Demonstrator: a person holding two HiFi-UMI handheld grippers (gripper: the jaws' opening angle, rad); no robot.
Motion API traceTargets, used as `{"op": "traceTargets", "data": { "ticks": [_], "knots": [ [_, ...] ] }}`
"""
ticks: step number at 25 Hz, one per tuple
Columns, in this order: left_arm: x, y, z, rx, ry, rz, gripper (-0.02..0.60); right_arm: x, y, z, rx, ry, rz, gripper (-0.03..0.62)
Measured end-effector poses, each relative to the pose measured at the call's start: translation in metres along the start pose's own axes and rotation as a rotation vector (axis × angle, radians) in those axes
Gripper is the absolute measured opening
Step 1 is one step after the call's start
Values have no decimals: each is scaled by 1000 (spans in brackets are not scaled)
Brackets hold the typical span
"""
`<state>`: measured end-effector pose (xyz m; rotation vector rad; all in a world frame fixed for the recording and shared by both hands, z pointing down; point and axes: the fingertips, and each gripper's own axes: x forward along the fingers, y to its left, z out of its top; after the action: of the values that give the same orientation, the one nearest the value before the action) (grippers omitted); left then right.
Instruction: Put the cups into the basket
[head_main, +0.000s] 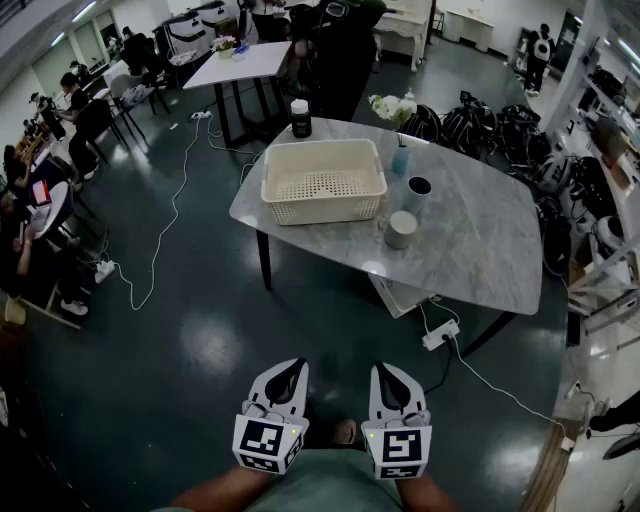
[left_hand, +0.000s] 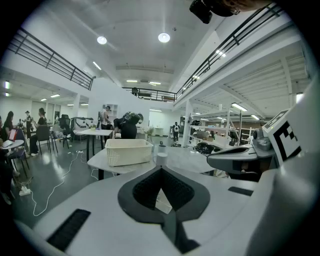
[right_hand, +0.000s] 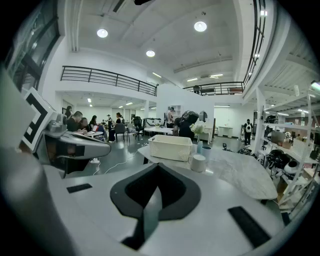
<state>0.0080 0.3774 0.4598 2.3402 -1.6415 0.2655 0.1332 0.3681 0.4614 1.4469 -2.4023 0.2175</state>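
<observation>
On the grey marble table stands an empty cream basket. To its right are two cups: a pale grey one near the table's front edge and a white one with a dark inside behind it. My left gripper and right gripper hang low over the dark floor, well short of the table, both shut and holding nothing. In the left gripper view the basket and a cup lie far ahead. In the right gripper view I see the basket and the pale grey cup.
A vase of white flowers and a dark jar with a white lid stand at the table's back. A power strip and cables lie on the floor under it. Bags pile up at the right; people sit at the left.
</observation>
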Motion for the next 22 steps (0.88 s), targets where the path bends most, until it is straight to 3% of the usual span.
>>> {"op": "traceTargets", "data": {
  "ticks": [14, 22],
  "knots": [
    [11, 4, 9, -14, -4, -5, 6, 10, -1, 2, 47, 0, 8, 12],
    [31, 17, 19, -16, 0, -32, 6, 31, -10, 14, 56, -8, -30, 14]
  ]
}}
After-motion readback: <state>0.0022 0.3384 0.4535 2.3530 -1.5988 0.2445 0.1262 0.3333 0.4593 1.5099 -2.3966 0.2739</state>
